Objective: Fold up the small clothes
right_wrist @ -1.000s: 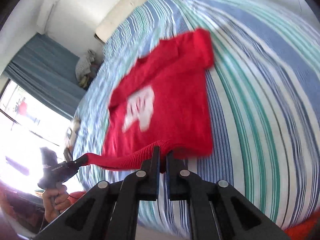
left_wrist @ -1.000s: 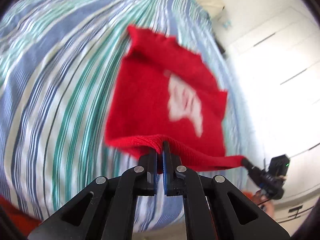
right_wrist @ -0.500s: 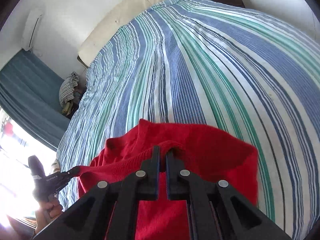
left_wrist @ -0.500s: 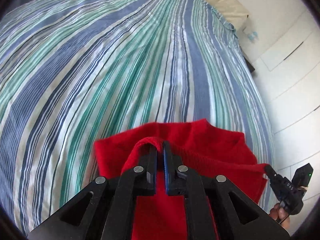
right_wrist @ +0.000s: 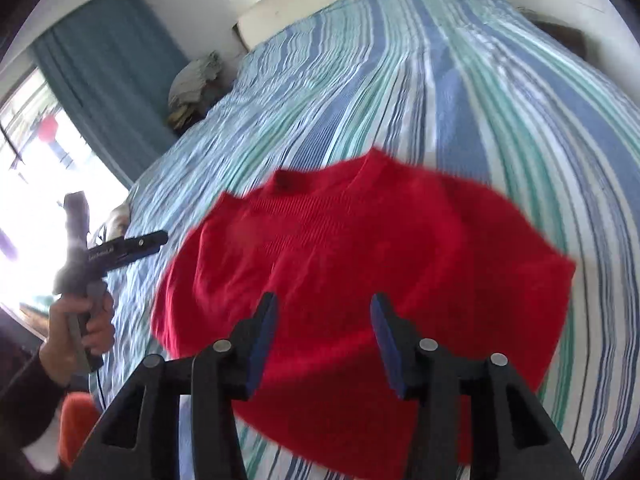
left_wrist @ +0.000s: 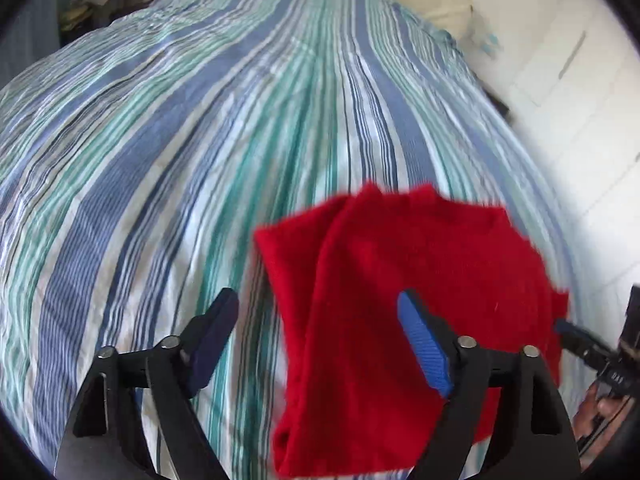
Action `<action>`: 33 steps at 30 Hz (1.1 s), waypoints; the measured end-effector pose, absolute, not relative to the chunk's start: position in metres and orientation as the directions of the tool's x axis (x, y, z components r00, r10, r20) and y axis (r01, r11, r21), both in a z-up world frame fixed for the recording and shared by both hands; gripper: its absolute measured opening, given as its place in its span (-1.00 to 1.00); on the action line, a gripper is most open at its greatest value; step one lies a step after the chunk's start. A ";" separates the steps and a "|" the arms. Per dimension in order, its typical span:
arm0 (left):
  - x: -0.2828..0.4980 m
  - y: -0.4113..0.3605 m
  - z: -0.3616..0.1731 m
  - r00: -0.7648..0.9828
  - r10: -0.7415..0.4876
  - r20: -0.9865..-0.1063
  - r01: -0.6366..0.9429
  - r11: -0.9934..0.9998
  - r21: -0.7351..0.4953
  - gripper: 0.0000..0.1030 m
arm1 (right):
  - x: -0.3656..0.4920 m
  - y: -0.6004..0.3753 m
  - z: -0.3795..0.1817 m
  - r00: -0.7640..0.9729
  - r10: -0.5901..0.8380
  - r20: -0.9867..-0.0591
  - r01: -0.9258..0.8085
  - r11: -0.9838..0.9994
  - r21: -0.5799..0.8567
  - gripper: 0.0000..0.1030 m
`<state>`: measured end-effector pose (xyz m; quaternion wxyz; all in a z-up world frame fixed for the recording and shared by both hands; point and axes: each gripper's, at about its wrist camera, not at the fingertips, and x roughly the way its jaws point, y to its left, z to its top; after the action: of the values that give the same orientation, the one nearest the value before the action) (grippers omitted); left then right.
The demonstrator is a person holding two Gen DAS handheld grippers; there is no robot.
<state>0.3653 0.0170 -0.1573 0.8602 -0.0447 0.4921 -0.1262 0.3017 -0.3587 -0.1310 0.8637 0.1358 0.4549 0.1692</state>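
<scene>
A small red knitted sweater [left_wrist: 400, 304] lies folded over on the striped bed cover, near the bed's front edge; it also shows in the right wrist view [right_wrist: 360, 264], blurred by motion. My left gripper [left_wrist: 320, 320] is open and empty, its right finger over the sweater's left part, its left finger over the bedding. My right gripper [right_wrist: 324, 320] is open and empty, just above the sweater's near edge. The left gripper in the person's hand shows in the right wrist view [right_wrist: 120, 248]; part of the right gripper shows in the left wrist view [left_wrist: 600, 352].
The bed [left_wrist: 200, 120] with a blue, green and white striped cover fills both views. A cream headboard [right_wrist: 340, 4] and a pile of clothes [right_wrist: 192, 84] stand at the far end. A blue curtain [right_wrist: 104, 64] and window are at left, a white wardrobe [left_wrist: 580, 100] at right.
Both grippers were shut on the sweater's hem and carried it forward over itself. Now both have opened and let go, and the sweater lies folded on the bed.
</scene>
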 end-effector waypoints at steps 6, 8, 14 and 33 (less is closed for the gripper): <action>0.318 0.036 -0.177 0.458 -0.141 -0.878 0.091 0.990 -0.112 0.67 | 0.237 -0.386 -0.151 0.523 0.197 -0.829 0.012 0.971 0.239 -0.05; 0.289 0.044 -0.158 0.481 -0.175 -0.859 0.084 0.985 -0.153 0.71 | 0.207 -0.386 -0.132 0.576 0.181 -0.797 0.011 0.973 0.230 0.19; 0.192 0.020 -0.140 0.534 -0.101 -0.839 0.191 0.981 0.004 0.80 | 0.127 -0.363 -0.135 0.590 0.151 -0.793 0.014 0.980 0.197 0.28; 0.124 0.014 -0.144 0.549 -0.017 -0.835 0.136 0.988 0.070 0.80 | 0.055 -0.339 -0.172 0.575 0.027 -0.818 0.128 0.984 0.123 0.29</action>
<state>0.1240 0.0141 -0.1444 0.8779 0.0630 0.4726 -0.0435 0.0546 -0.3386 -0.1725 0.8833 0.0844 0.4602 -0.0285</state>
